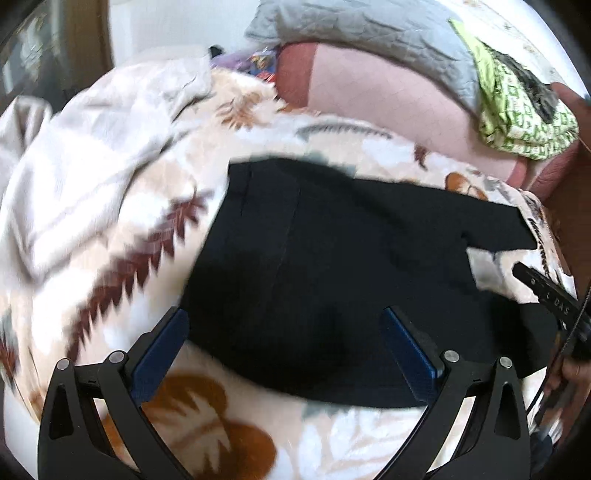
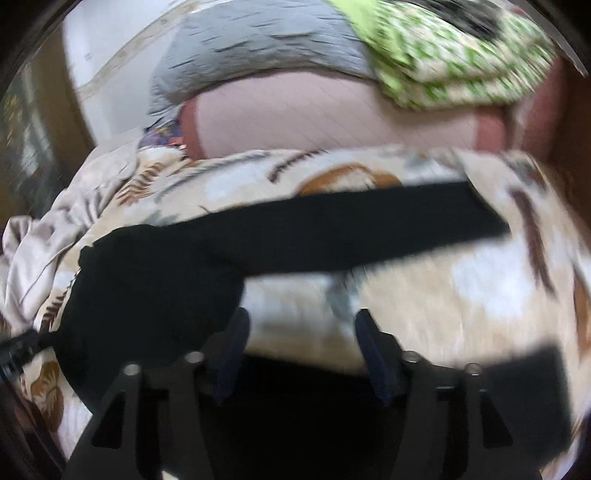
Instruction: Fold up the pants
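Note:
Black pants point(image 1: 332, 258) lie spread on a leaf-patterned blanket point(image 1: 122, 266). My left gripper point(image 1: 286, 332) hovers over their near edge, open wide, its blue pads point(image 1: 159, 350) gripping nothing. In the right wrist view one black leg point(image 2: 369, 229) stretches to the right from the pants' bulk point(image 2: 147, 288) at the left. More black cloth point(image 2: 517, 387) lies low at the right. My right gripper point(image 2: 303, 332) is open, with only the blanket point(image 2: 443, 295) showing between its fingertips. Its tip also shows as the right gripper point(image 1: 546, 295) at the edge of the left wrist view.
A pink pillow point(image 1: 388, 96) lies beyond the blanket, with a grey quilt point(image 1: 351, 29) and a green patterned cloth point(image 1: 517, 110) piled on it. A crumpled beige sheet point(image 1: 74, 166) bunches at the left. Part of the left gripper point(image 2: 18, 350) shows at the right wrist view's edge.

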Motion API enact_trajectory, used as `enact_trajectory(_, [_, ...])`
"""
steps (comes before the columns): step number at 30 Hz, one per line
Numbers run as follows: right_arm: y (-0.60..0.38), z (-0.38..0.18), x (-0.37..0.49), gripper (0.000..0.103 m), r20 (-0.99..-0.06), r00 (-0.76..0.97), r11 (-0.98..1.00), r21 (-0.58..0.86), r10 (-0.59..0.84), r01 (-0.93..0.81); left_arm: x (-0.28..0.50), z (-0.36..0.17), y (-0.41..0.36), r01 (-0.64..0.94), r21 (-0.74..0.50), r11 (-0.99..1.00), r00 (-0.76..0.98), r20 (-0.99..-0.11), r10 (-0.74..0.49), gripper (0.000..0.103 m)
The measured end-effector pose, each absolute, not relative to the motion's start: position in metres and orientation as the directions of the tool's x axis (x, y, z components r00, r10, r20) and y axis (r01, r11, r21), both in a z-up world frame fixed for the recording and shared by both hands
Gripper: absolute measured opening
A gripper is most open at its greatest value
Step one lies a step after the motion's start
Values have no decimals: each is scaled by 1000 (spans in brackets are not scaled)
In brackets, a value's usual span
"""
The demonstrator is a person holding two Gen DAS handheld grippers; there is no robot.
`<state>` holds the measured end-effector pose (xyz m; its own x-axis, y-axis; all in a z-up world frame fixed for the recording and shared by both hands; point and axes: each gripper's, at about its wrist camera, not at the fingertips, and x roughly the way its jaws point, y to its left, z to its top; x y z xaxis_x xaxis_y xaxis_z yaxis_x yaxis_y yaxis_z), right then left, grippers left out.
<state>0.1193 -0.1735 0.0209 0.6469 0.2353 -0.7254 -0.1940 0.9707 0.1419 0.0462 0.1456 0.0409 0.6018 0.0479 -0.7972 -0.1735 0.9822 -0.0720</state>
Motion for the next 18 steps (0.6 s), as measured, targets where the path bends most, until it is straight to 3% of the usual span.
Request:
enact_trajectory(6, [-155,46,179,74,-708,644,936,69,290,-345,105,56,162,5,-2,1000,600,-800,-5,103])
enact_trajectory(14, [-125,20,251,75,-783,564,875,-54,262,-481,184,39,170,255,39,966,499,-861,-97,103])
enact_trajectory(18, [-114,3,271,75,-815,518,816,-102,259,-569,213,23,168,337,92,937,454,-888,-76,103])
